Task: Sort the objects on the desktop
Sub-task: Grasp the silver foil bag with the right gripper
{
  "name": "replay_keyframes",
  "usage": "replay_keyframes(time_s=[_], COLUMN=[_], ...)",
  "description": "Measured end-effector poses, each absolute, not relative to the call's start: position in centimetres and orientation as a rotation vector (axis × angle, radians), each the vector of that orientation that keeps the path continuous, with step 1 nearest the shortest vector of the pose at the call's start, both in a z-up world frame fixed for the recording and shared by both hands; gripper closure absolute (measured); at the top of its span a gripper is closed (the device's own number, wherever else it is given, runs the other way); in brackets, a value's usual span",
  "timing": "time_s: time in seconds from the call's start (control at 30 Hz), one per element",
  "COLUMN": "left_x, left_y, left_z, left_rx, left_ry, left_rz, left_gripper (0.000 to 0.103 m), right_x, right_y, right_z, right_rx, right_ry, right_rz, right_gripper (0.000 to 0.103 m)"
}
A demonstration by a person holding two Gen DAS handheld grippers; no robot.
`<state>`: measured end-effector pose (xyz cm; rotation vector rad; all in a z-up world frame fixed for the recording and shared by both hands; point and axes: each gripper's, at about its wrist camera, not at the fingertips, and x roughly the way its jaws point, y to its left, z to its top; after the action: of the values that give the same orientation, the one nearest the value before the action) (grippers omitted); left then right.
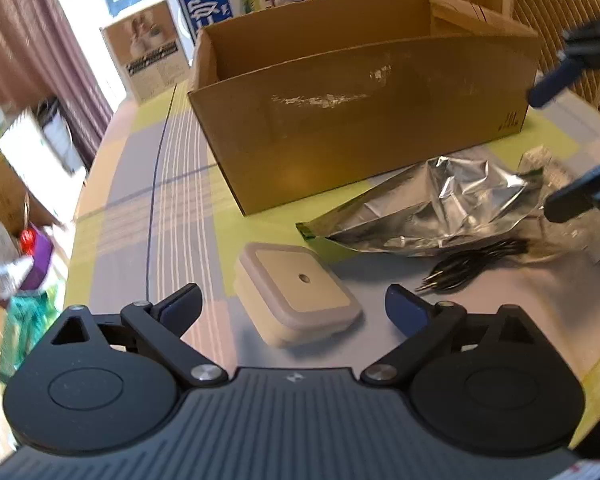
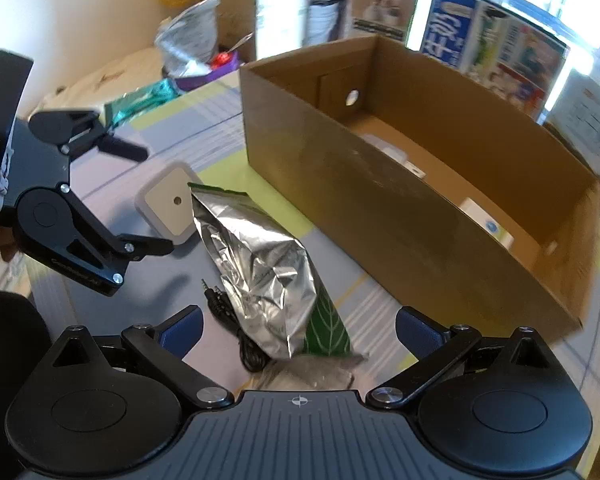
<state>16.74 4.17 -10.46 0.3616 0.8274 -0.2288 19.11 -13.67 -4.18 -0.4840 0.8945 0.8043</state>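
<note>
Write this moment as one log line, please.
left claw: open, at square box | right claw: open, over foil bag | carton: partly filled

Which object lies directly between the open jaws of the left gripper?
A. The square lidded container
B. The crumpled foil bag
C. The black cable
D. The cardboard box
A: in the left wrist view the square lidded container sits on the table between the spread jaws of the left gripper, while the foil bag and black cable lie off to the right.

Black gripper [image 1: 294,304], blue pads [image 1: 406,312], silver screws.
</note>
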Motion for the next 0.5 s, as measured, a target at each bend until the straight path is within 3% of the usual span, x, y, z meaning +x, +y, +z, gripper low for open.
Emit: replay_keyframes(time_s=[0.27, 0.37, 0.5], left_x=[17.1, 17.2, 17.4], left_y=[2.9, 2.9, 3.3], left_z=[-12.6, -12.8, -12.7], left_rx=[0.501, 0.524, 0.530], left_ry=[0.802, 0.788, 0.778], left_rz=[-0.265, -0.268, -0.281], left_gripper=[0.016, 0.026, 0.028], right_x=[21.2, 21.4, 21.5], right_y=[-11.2, -10.3, -9.3], right_z=[-6.4, -7.2, -8.0], right_rx=[-0.575, -0.632, -0.670], right_ry=[0.927, 0.926, 0.930], right_rz=[0.893, 0.916, 0.951], right_gripper=[0.011, 0.014, 0.019])
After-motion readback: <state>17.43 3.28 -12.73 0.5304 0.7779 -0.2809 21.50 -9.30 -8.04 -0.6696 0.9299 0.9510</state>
